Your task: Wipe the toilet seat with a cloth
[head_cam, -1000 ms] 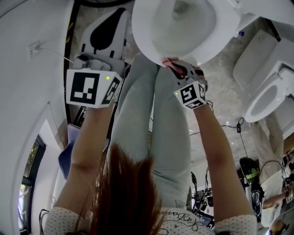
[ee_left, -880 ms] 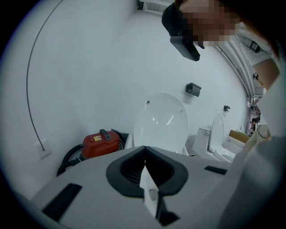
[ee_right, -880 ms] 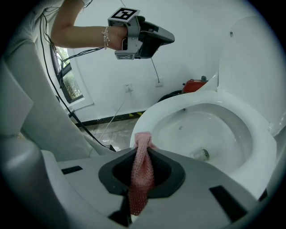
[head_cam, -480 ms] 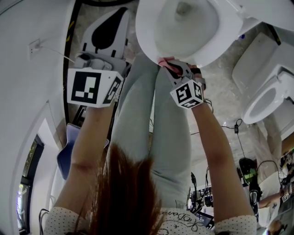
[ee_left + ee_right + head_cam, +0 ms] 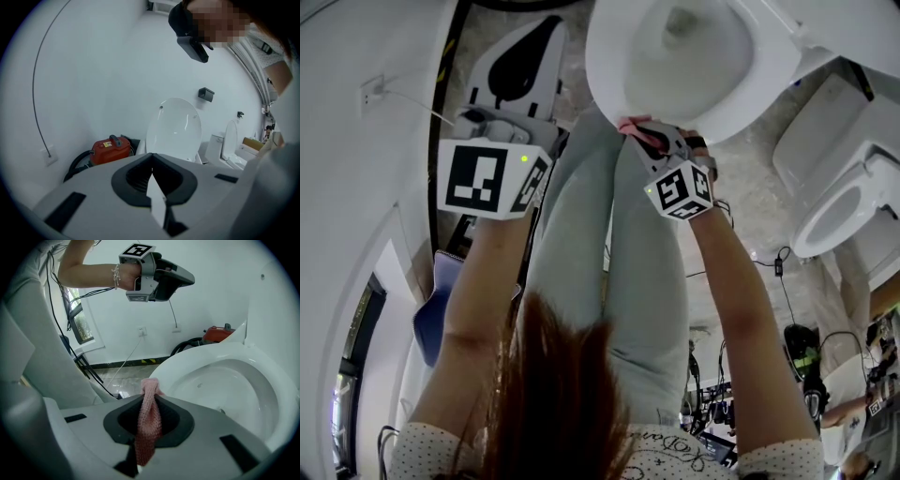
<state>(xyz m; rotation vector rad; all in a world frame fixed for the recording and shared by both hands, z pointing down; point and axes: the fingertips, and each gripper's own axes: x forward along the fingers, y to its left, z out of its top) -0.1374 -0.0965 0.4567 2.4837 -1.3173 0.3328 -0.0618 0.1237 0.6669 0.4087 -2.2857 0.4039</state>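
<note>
R gripper [image 5: 149, 394] jaws clamped on pink knit cloth [image 5: 149, 423], bunched tip poking past jaw tips, toilet seat [image 5: 187, 364] front rim just ahead (contact unclear); cloth looks light, soft, floppy, so pinch close to the wad; L gripper [image 5: 151, 159] closed, empty, off to the side.

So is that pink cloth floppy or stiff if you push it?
Probably floppy: the pink cloth bunches into a thin strip where the right gripper pinches it. Likely light too; its knit looks open. It should fold against the toilet seat.
</note>
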